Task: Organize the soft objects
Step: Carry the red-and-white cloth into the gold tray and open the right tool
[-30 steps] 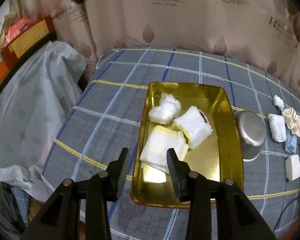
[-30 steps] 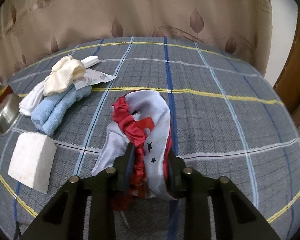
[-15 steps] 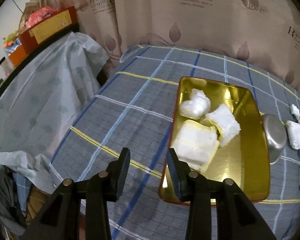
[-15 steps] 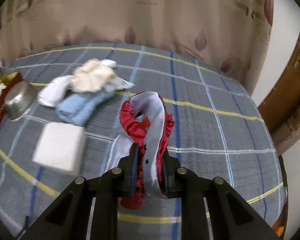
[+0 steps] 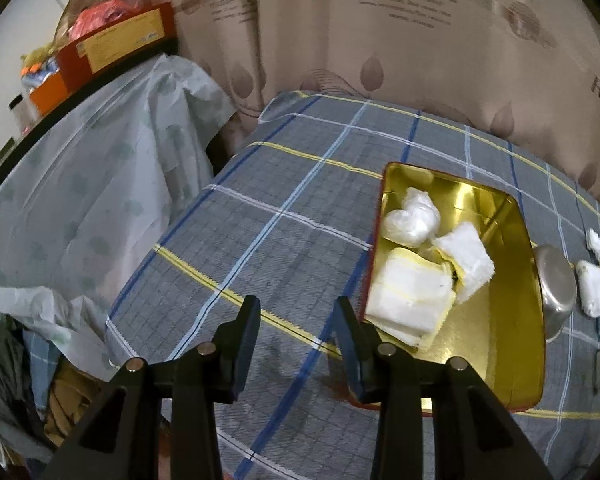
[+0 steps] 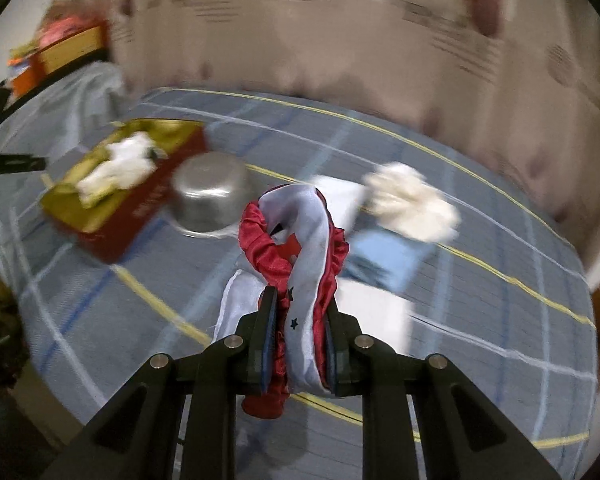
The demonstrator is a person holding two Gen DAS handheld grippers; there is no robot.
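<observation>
Right wrist view alone shows the right hand-held gripper (image 6: 298, 344) clamped on a red and white satin cloth (image 6: 300, 248), lifted above the tabletop (image 6: 500, 312), with a cream scrunchie (image 6: 412, 204) and a blue cloth (image 6: 388, 256) lying blurred beyond it. Left wrist view shows the left hand-held gripper (image 5: 296, 332) empty, jaws apart, over the grey plaid tabletop beside a leaf-print curtain (image 5: 420, 60). A gold tin tray (image 5: 512, 320) holds three white folded cloths (image 5: 412, 300); a steel bowl (image 5: 558, 288) sits upside down just beside it.
</observation>
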